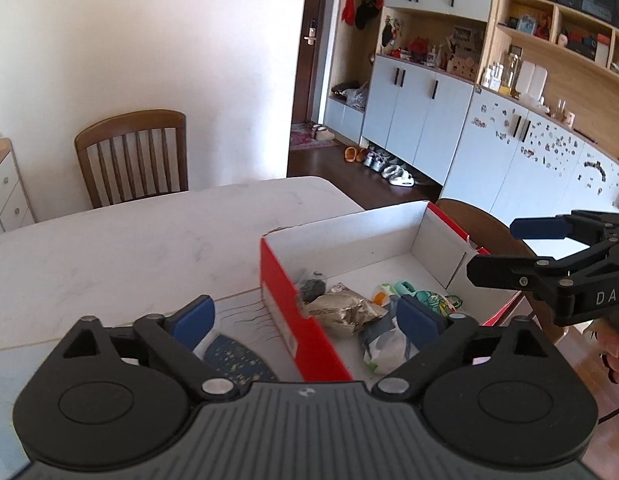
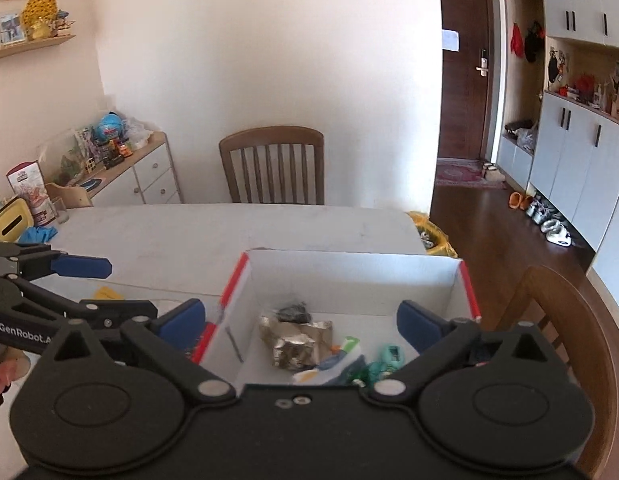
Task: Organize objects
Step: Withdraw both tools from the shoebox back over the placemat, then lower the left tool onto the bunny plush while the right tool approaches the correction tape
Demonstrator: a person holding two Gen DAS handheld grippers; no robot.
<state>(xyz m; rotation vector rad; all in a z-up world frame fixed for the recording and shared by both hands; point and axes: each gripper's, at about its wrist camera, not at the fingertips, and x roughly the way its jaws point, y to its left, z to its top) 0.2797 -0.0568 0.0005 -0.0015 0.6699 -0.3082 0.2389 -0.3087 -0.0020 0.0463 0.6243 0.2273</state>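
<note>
Both grippers are wide open and hold nothing. The left gripper (image 1: 305,320) hangs over the near left corner of the box (image 1: 341,236). 1 of its blue fingers (image 1: 193,316) is outside the red wall, over the worktop (image 1: 129,232). The other is over the things inside. The right gripper (image 2: 301,322) hangs over the middle of the box, with both fingers apart above it.

The box sits at the right end of the worktop. Its long side runs away from the grippers, toward the chair (image 2: 275,164). In it lie a crumpled foil bag (image 2: 295,340), a small dark lump (image 2: 293,312), a white packet (image 1: 383,344) and some teal bits (image 2: 389,356). They all lie in the near half. The far half looks bare.

The things in the box are just below and in front of both grippers. I think the right one is better placed for them, as it is right over the heap.

The left view shows a dark speckled thing (image 1: 233,356) on the worktop, just outside the red wall and under the left gripper. That may be the next thing to put away, and the left gripper is nearer to it. The right view hides it. The right view shows a yellow scrap (image 2: 107,293) on the worktop, which the left view does not show.
</note>
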